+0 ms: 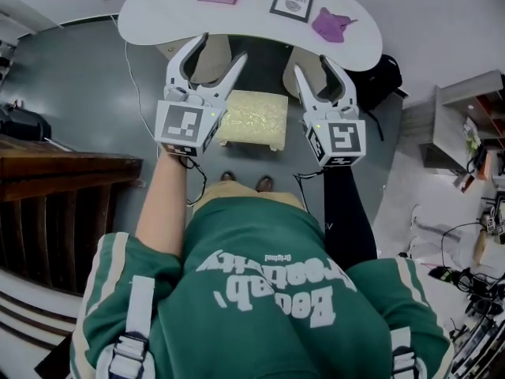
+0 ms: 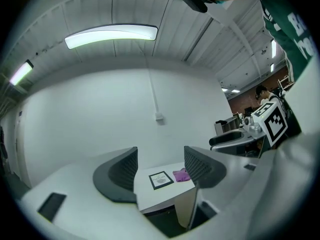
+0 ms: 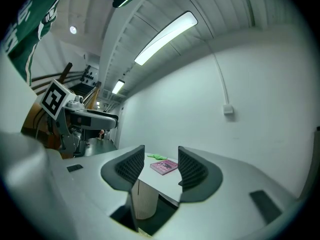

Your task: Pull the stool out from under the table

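Stool: on the floor just in front of the table, straight ahead of the person's feet.

Left gripper and right gripper both have jaws apart with nothing between them; their own views show only tabletop and wall past the jaws. Both point roughly level at the table, so the stool lies below them, between the two in the head view. Its long axis runs side to side across the person. Neither hand is clearly nearer. The whole cushion shows, so my read is it's already clear of the tabletop.
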Demonstrator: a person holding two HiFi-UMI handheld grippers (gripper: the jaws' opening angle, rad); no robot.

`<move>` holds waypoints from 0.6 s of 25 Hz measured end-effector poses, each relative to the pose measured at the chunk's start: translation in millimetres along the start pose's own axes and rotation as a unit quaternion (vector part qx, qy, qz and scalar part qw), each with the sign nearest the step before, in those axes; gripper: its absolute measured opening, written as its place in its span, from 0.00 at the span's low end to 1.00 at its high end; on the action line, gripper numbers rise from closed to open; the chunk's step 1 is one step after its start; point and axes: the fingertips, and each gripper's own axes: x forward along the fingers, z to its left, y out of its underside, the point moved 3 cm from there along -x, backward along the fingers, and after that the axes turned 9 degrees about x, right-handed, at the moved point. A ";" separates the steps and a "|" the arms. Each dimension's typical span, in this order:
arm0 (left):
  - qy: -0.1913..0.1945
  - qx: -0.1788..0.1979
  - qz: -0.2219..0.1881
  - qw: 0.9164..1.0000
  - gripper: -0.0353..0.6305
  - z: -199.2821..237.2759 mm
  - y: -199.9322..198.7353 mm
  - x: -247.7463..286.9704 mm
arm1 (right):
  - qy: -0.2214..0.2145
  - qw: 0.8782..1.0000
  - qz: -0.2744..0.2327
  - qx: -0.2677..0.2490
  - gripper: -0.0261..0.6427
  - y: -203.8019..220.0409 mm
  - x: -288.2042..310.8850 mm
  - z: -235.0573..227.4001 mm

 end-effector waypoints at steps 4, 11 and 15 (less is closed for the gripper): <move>0.006 0.006 -0.010 1.000 0.52 -0.6 -3.2 -0.5 | 0.001 1.000 -0.002 -0.001 0.37 -3.9 1.1 3.7; -0.028 0.012 -0.008 0.999 0.14 1.2 -0.5 -4.5 | 0.008 1.000 -0.010 -0.003 0.19 -3.1 -4.4 1.6; -0.047 0.023 0.013 0.999 0.07 3.4 8.9 -7.6 | 0.004 1.000 -0.013 -0.010 0.05 -4.3 -8.0 3.7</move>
